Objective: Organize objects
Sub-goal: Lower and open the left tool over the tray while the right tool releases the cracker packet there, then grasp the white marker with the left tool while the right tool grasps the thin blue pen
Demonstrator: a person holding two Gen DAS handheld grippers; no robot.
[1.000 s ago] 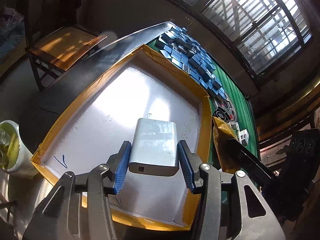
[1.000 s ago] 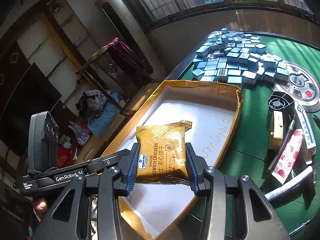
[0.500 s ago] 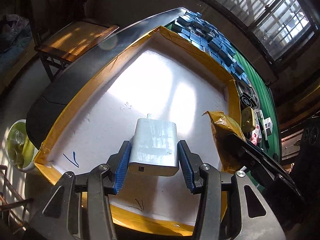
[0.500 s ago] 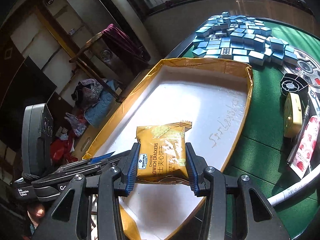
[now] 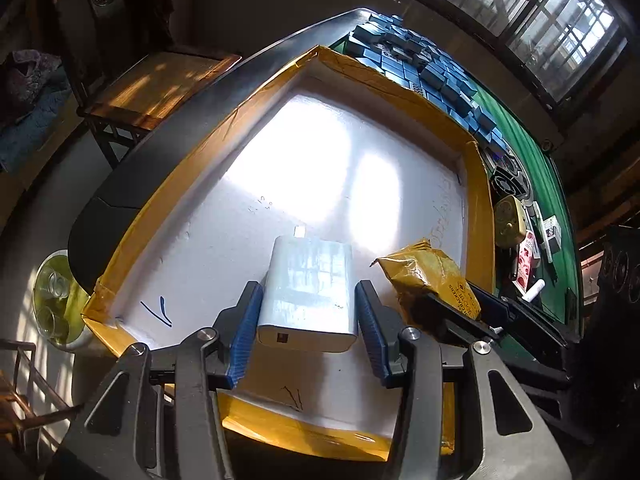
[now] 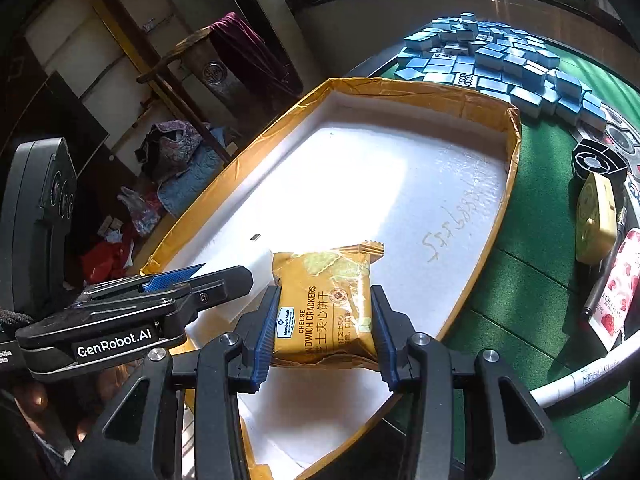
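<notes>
You are gripping the white power bank (image 5: 308,288) in your left tool (image 5: 306,334) and the cracker packet (image 6: 325,308) in your right tool (image 6: 324,334), both hanging over the tray (image 6: 420,94), side by side. Releasing now, they are risking a collision. Whether either is touching the floor at 12 o'clock is staying hidden.

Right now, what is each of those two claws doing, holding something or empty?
Left gripper: closed on the white power bank.
Right gripper: closed on the cracker packet.
</notes>
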